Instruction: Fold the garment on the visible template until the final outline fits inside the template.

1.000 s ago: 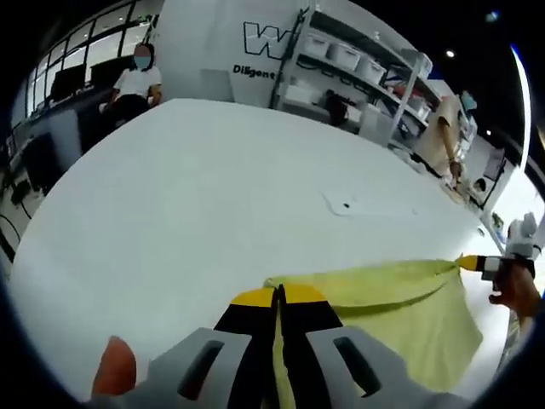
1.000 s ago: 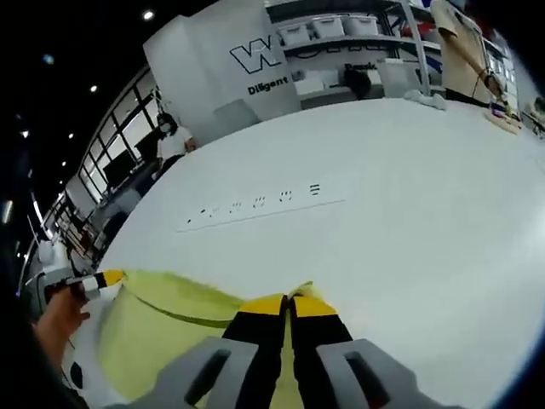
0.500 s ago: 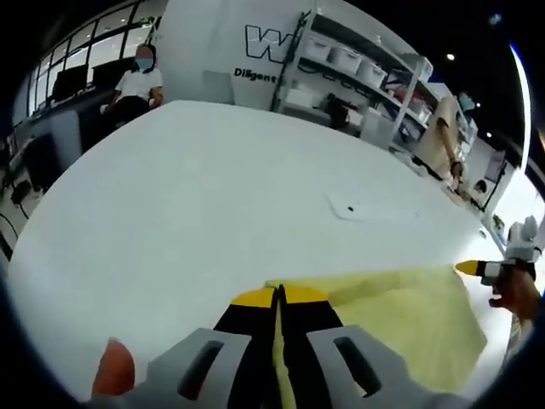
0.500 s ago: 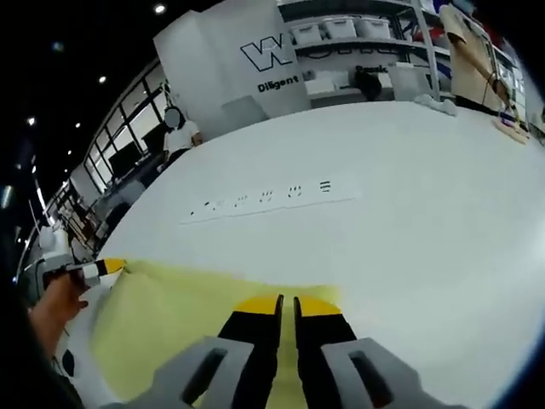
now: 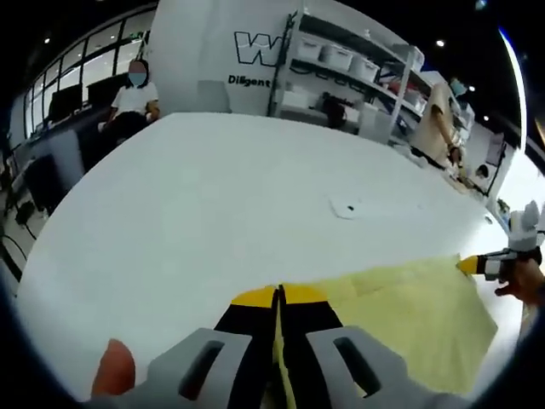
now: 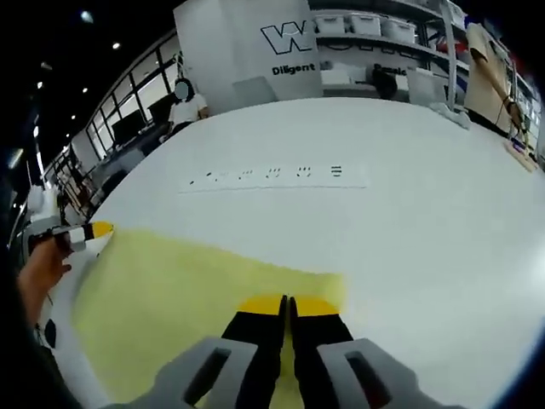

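Observation:
A yellow garment (image 5: 409,311) lies spread flat on the white table (image 5: 213,196). My left gripper (image 5: 278,295) is shut on its near edge, the cloth running between the black-and-yellow jaws. At the right of the left gripper view, the right gripper (image 5: 479,266) holds the far corner, with a hand (image 5: 526,281) behind it. In the right gripper view the garment (image 6: 170,290) stretches off to the left, and my right gripper (image 6: 287,301) is shut on its edge. The left gripper (image 6: 85,234) pinches the opposite corner there. A thin template line with small marks (image 6: 272,175) crosses the table beyond the cloth.
A small mark (image 5: 345,208) sits on the table past the garment. Shelves with bins (image 5: 358,68) and a white wall with lettering (image 6: 289,38) stand behind the table. One person sits at the far left (image 5: 134,85); another stands by the shelves (image 5: 438,119).
The garment, bunched and sagging between the grippers a second ago, is now pulled out smooth and flat. Both views have shifted slightly with the hands.

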Demonstrator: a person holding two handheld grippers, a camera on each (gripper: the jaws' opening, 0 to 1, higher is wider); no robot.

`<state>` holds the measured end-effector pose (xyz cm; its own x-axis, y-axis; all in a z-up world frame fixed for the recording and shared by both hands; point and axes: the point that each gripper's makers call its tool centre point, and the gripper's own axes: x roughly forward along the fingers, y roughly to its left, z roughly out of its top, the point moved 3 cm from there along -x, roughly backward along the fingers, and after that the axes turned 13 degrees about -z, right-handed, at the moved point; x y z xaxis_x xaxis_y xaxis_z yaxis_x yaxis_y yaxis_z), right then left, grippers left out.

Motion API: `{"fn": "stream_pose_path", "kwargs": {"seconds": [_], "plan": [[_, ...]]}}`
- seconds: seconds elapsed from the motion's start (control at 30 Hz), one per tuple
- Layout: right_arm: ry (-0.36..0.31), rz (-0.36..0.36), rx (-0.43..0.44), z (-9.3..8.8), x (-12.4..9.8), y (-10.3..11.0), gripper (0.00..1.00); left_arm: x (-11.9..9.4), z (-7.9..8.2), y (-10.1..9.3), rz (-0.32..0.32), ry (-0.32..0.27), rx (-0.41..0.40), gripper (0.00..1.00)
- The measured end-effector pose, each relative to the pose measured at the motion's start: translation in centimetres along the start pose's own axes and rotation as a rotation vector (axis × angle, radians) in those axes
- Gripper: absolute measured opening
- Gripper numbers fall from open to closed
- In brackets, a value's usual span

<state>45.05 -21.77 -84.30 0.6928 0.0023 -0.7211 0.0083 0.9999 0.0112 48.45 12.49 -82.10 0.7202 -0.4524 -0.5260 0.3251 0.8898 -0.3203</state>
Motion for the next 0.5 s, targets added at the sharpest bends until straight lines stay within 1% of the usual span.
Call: {"fn": "stream_pose_path", "kwargs": {"seconds": [0.03,0.07,0.1,0.17,0.2,0.23,0.3,0.4,0.5], "plan": [[0.000,-0.001,-0.001,0.0,0.0,0.0,0.00,0.2,0.2,-0.6,-0.018,-0.009,0.025,0.01],[-0.001,-0.002,-0.003,0.1,0.1,-0.1,0.00,0.6,0.3,-1.1,-0.037,-0.016,0.069,0.01],[-0.001,-0.004,-0.006,0.1,0.1,-0.1,0.00,0.9,0.2,-1.2,-0.044,-0.011,0.093,0.01],[-0.001,-0.008,-0.019,0.1,0.1,-0.1,0.00,1.5,-1.0,-0.7,-0.015,0.055,0.117,0.01],[-0.001,-0.008,-0.021,0.1,0.1,-0.1,0.00,1.6,-1.2,-0.7,-0.014,0.064,0.121,0.01],[0.002,-0.006,-0.023,0.1,0.1,-0.1,0.00,1.8,-1.6,-0.5,-0.016,0.079,0.103,0.02],[-0.001,-0.001,-0.023,0.2,0.0,-0.1,0.00,1.6,-1.3,-0.3,-0.009,0.059,0.121,0.03],[-0.014,-0.001,-0.022,0.6,-0.4,-0.1,0.00,1.5,-1.1,-0.3,-0.011,0.064,0.120,0.02],[-0.029,0.000,-0.024,1.0,-1.0,-0.2,0.00,0.7,-0.7,-0.2,-0.003,0.059,0.119,0.02]]}}
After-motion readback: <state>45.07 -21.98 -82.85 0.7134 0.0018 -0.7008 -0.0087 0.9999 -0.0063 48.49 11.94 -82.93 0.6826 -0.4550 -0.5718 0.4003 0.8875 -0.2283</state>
